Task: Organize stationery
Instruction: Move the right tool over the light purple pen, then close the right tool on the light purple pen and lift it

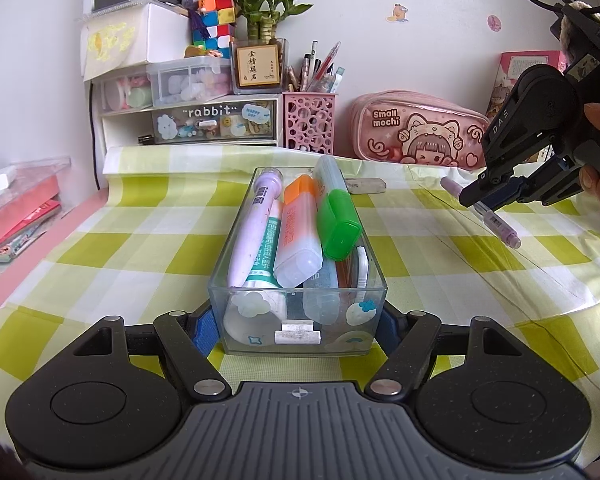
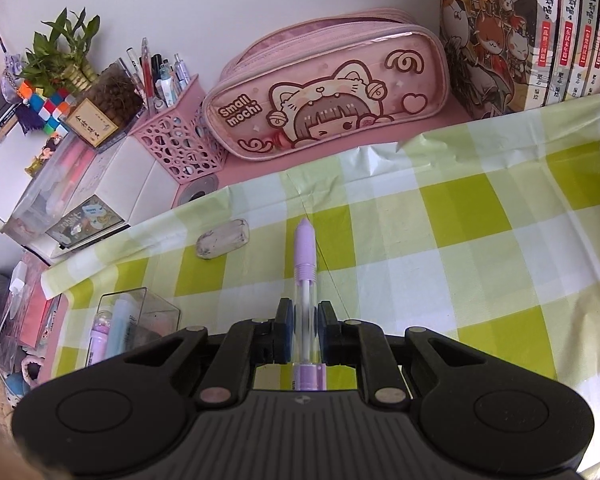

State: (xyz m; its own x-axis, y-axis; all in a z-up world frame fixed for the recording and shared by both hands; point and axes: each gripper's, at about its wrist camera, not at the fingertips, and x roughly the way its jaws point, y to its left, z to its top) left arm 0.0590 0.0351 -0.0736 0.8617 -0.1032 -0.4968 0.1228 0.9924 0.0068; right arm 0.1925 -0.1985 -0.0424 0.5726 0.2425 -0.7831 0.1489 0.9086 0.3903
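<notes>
Gripping the near end of the clear plastic box point(image 1: 298, 280), the left gripper point(image 1: 298, 326) has its 2 blue pads pressed against the box's side walls and steadies it on the green-checked cloth point(image 1: 100, 248). The box already holds several items, among them a purple marker point(image 1: 252, 224), an orange-capped highlighter point(image 1: 298, 236) and a green-capped highlighter point(image 1: 338, 224).

The right gripper point(image 2: 305, 332) is clenched on a clear-barrelled purple pen point(image 2: 305, 256), pads on the transparent barrel, the purple tip pointing away toward the pink pencil case point(image 2: 328, 92). In the left wrist view the pen hangs tilted in the jaws to the right of the box, seemingly just clear of the cloth — contact cannot be ruled out.

Judgement: the step in hand is collection of a loose pen — pick-up looks complete, transfer not yet done. The next move calls for carrying the pen across to the box and lining it up lengthwise with the items already stacked there before letting go; the box is crowded, so a skewed drop could leave it riding the rim. A grey eraser point(image 2: 222, 239) lies loose on the cloth behind the box.
</notes>
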